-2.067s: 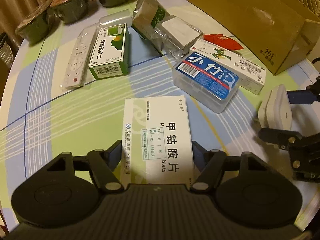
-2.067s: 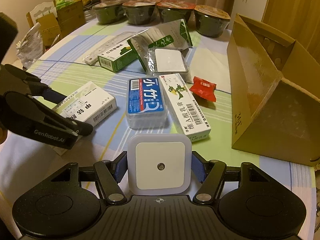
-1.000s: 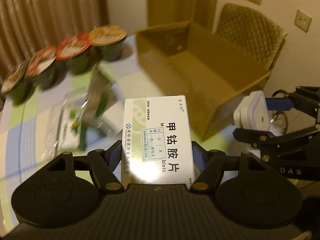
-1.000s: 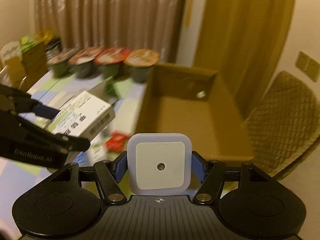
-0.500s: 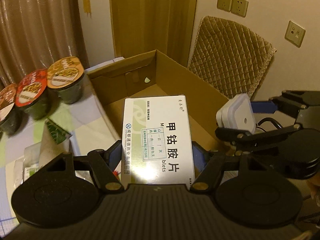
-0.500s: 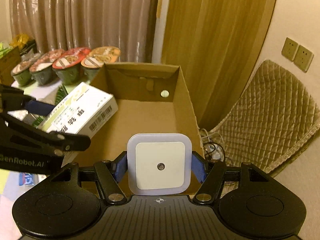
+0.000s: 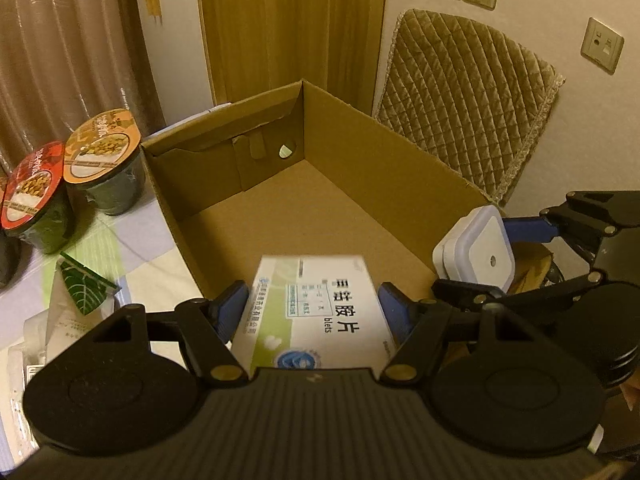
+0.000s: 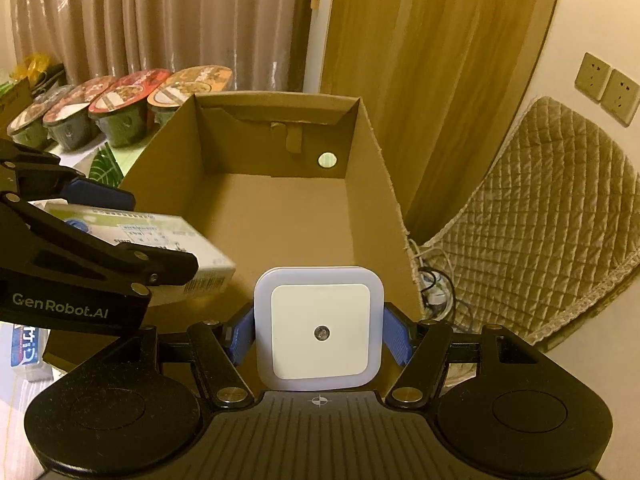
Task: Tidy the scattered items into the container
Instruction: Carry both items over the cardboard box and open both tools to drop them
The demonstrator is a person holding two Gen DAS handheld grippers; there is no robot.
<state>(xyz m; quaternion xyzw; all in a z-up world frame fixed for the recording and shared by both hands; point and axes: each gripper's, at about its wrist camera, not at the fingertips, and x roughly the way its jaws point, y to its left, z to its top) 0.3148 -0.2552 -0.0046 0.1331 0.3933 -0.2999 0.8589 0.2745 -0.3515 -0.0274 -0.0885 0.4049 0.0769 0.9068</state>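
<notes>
My left gripper (image 7: 313, 302) is shut on a white and green medicine box (image 7: 320, 312), which is tipped forward over the near edge of the open cardboard box (image 7: 248, 168). Its far end is blurred. In the right wrist view the same medicine box (image 8: 160, 236) lies nearly flat in the left gripper (image 8: 140, 232), above the cardboard box (image 8: 256, 148). My right gripper (image 8: 319, 332) is shut on a white square night light (image 8: 320, 332) and holds it above the container's near right corner. The night light (image 7: 480, 252) also shows at the right of the left wrist view. The container's floor is bare.
Several lidded noodle bowls (image 8: 120, 108) stand in a row left of the container. A green leaf-print packet (image 7: 80, 292) and a blue-labelled plastic box (image 8: 28, 352) lie on the tablecloth. A quilted chair (image 7: 460, 108) and floor cables (image 8: 436, 292) are to the right.
Both grippers carried their items from the table to above the cardboard box and sank a little. In the last half second the medicine box's far end tipped downward between the left pads.
</notes>
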